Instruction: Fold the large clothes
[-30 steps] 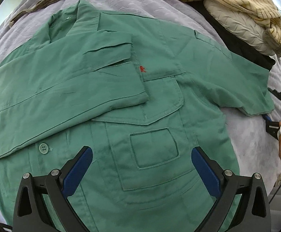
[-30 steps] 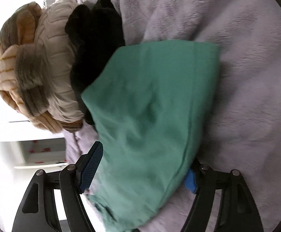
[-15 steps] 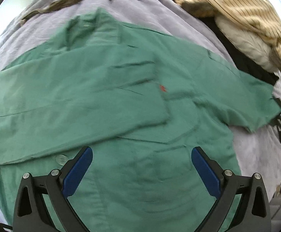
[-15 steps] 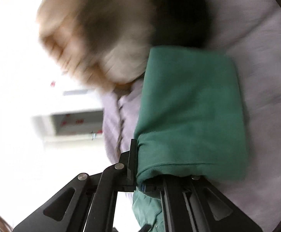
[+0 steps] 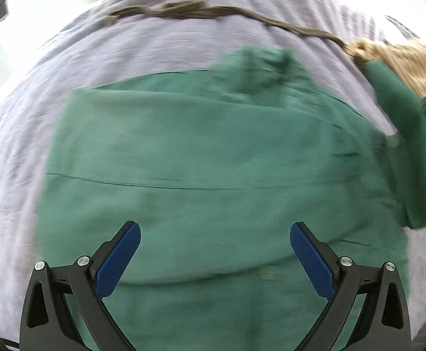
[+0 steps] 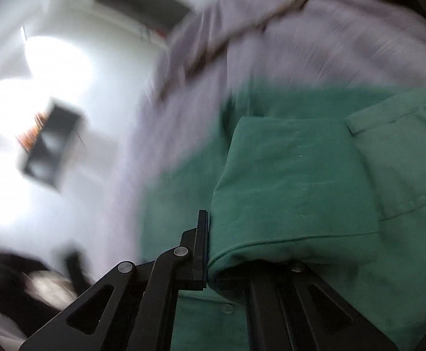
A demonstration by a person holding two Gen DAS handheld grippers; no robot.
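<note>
A large green shirt (image 5: 198,152) lies spread on the bed, one sleeve folded across its front. My left gripper (image 5: 215,228) hovers open above the shirt's lower half, with nothing between its blue pads. In the right wrist view my right gripper (image 6: 213,251) pinches the other green sleeve (image 6: 295,181), lifted and doubled over the shirt body (image 6: 403,175). Its jaws are opening slightly, and the cloth is still pressed between them. That raised sleeve (image 5: 412,146) shows at the right edge of the left wrist view. Both views are blurred by motion.
A lilac bed cover (image 5: 183,52) lies under the shirt. A brown cord (image 5: 213,10) runs along its far side. A tan striped garment (image 5: 403,61) sits at the far right. Dark blurred objects (image 6: 49,146) and a bright room lie beyond the bed edge.
The right gripper shut on the sleeve end, rolled, and swung it up over the shirt. The left gripper stayed open while the shirt slid to the right in its view.
</note>
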